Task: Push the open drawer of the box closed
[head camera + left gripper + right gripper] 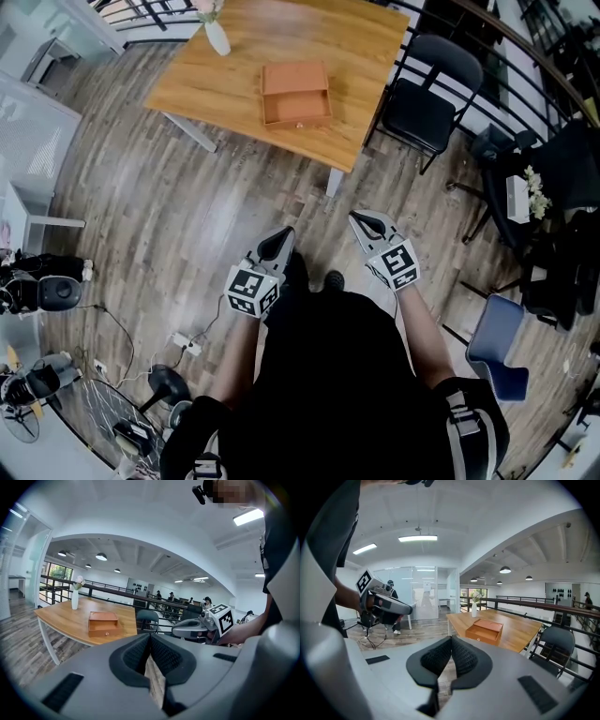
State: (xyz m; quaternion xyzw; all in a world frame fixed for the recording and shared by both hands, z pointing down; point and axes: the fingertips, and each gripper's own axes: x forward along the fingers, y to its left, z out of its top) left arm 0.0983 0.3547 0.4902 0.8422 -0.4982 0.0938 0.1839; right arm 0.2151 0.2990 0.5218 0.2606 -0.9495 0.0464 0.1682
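On the table [216, 84], the box [294, 77] sits with its drawer [297, 110] open, a vase [216, 37] behind, a chair [427, 103] beside. Left gripper [281, 239] and right gripper [361, 221] hover well back, jaws together.

top [328, 375]: black, worn with white-banded sleeves [466, 412] | left gripper [284, 234], right gripper [357, 217]: grey-shelled, black ribbed pads [161, 654], black-and-white marker cubes [251, 289] mounted nearest the top | shoes [333, 279]: dark
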